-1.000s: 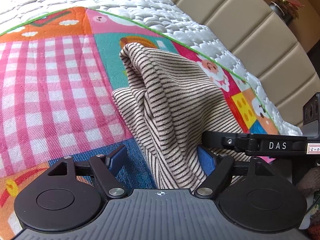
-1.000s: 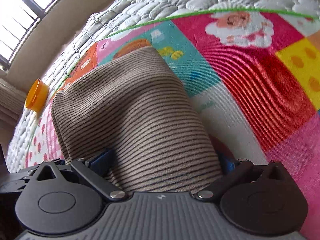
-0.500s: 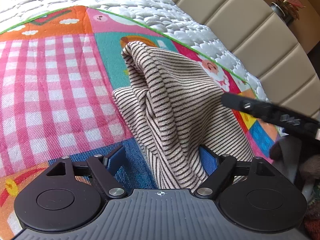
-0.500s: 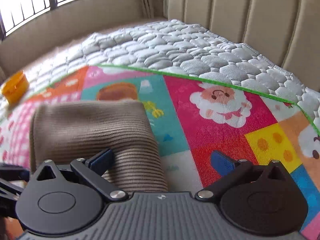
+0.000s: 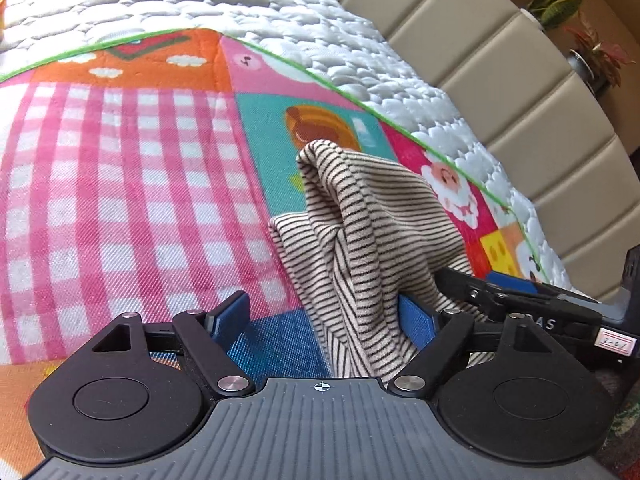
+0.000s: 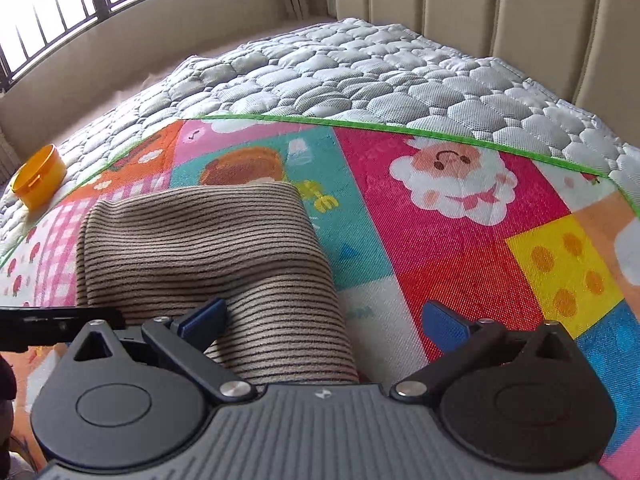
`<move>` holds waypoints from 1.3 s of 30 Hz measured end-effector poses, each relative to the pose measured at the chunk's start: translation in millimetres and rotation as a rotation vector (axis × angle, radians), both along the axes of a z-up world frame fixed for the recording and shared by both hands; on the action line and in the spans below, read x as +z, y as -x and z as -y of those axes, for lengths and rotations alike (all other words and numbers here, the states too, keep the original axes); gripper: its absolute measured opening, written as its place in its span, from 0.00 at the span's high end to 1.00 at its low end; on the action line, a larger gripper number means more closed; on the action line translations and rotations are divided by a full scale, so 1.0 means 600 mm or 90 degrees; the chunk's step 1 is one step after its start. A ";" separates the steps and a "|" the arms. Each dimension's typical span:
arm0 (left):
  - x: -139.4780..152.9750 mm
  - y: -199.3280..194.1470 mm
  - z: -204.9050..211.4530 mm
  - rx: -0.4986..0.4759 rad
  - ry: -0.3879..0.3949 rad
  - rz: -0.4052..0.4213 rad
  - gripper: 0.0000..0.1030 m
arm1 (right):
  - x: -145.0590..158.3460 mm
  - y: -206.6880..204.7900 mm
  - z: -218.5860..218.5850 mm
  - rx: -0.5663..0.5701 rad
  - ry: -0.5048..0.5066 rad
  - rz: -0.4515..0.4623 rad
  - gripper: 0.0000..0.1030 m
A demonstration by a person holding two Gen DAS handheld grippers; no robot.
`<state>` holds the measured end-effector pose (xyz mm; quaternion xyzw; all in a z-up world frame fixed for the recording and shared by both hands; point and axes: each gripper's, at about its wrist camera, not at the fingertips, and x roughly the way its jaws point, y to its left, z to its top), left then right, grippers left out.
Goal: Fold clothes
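A beige garment with thin dark stripes [image 5: 360, 240] lies folded and bunched on the colourful play mat [image 5: 120, 180]; it also shows in the right wrist view [image 6: 192, 248]. My left gripper [image 5: 324, 316] is open, its jaws wide apart, and the garment's near edge lies between them against the right pad. My right gripper [image 6: 324, 320] is open too, with the garment's near end between its jaws beside the left pad. The right gripper also shows at the right of the left wrist view [image 5: 520, 300].
The mat lies on a grey quilted mattress [image 6: 360, 76]. A padded beige headboard [image 5: 500, 80] runs along the far side. An orange cup [image 6: 38, 180] stands on the mattress at the left. Potted plants [image 5: 592, 52] stand behind the headboard.
Both grippers have drawn back from the garment. The right gripper let go of the fabric, swung up and now lies level. The garment has settled lower on the mat.
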<state>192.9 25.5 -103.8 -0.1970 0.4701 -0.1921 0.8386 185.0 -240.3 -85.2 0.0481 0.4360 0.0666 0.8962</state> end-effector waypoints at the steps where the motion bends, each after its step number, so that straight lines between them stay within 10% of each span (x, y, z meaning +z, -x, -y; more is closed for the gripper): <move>1: 0.003 0.000 -0.004 0.005 0.009 0.008 0.18 | 0.007 0.004 -0.002 0.012 -0.011 0.000 0.00; 21: -0.003 -0.018 -0.005 0.014 -0.087 0.058 0.13 | 0.001 0.076 -0.112 0.277 0.160 0.043 0.00; 26: -0.001 -0.017 -0.003 0.011 -0.096 0.061 0.12 | 0.016 0.065 -0.085 0.264 0.098 0.028 0.00; 31: 0.002 -0.015 -0.003 0.008 -0.102 0.067 0.12 | 0.026 0.018 0.013 0.096 -0.055 -0.018 0.00; 39: 0.004 -0.014 -0.014 0.011 -0.037 0.033 0.15 | -0.017 -0.006 0.062 -0.029 -0.056 -0.067 0.00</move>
